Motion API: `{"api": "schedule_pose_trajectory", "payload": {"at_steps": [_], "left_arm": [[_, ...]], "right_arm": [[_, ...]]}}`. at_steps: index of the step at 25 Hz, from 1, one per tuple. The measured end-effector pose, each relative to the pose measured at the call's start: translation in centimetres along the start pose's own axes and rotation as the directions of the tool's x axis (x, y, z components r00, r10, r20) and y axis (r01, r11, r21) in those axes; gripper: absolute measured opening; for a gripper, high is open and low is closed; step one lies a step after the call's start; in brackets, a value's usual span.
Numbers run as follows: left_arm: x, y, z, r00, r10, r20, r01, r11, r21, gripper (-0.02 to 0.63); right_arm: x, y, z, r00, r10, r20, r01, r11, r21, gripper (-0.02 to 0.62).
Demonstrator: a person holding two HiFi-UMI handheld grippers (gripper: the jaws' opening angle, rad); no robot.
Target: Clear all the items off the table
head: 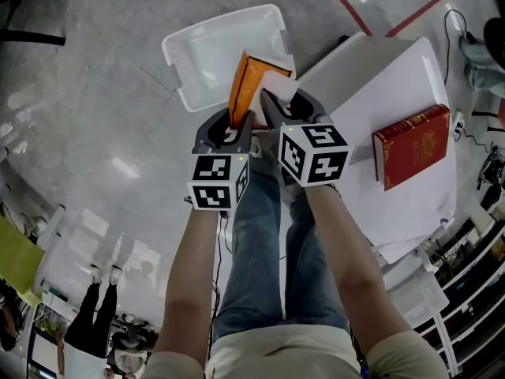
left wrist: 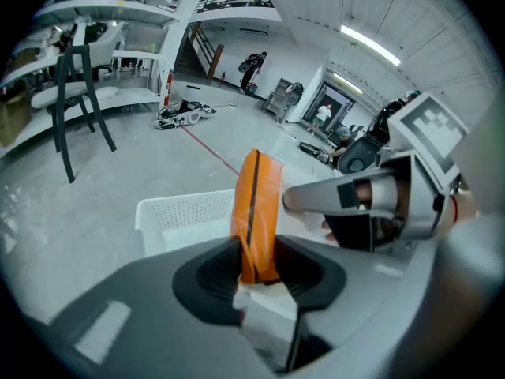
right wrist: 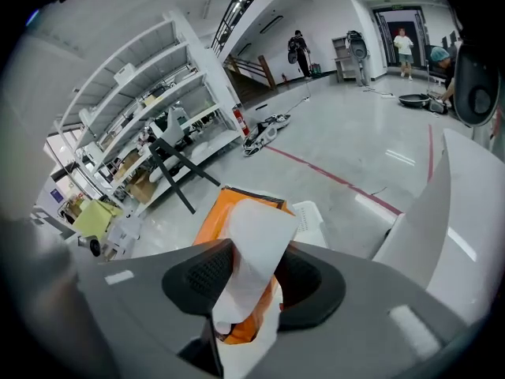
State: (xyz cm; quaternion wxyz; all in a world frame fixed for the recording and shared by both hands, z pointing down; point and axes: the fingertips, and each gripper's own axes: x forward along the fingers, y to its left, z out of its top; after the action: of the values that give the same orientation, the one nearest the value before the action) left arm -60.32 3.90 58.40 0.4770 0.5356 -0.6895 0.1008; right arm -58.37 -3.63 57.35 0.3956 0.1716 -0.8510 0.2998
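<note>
Flat glossy orange pouch [head: 248, 81] with a white flap is held edge-up above the white basket [head: 205, 54] beside the table [head: 379, 85], pinched by left gripper [head: 235, 125] on orange and right gripper [head: 271, 109] on white.

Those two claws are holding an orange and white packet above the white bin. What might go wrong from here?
1. The right gripper pinches only the thin white flap of the packet, and the left gripper only its orange edge, so it might slip or tear.
2. The packet seems to hang near a corner of the white bin. Let go now, it may hit the rim or the floor.
</note>
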Motion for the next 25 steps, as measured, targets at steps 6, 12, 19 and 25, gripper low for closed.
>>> {"api": "schedule_pose_trajectory", "payload": {"at_steps": [6,12,19,25], "left_arm": [[0.8,1.4,-0.5,1.0,0.021,-0.003,-0.021,0.999,-0.024,0.129],[1.0,2.3,-0.6,0.999,0.039,-0.004,-0.039,0.998,-0.04,0.132],[1.0,3.1,-0.4,0.997,0.074,-0.005,-0.074,0.996,-0.052,0.143],[0.9,4.0,0.0,0.992,0.122,0.007,-0.122,0.991,-0.048,0.105]], "right_arm": [[1.8,0.3,-0.3,1.0,0.003,-0.023,-0.003,1.0,-0.021,0.156],[2.7,0.7,-0.4,0.999,0.01,-0.038,-0.011,0.999,-0.034,0.158],[3.0,1.0,-0.3,0.999,0.025,-0.043,-0.025,1.0,-0.018,0.163],[2.7,1.2,0.4,0.999,0.026,-0.021,-0.027,0.999,-0.035,0.166]]}}
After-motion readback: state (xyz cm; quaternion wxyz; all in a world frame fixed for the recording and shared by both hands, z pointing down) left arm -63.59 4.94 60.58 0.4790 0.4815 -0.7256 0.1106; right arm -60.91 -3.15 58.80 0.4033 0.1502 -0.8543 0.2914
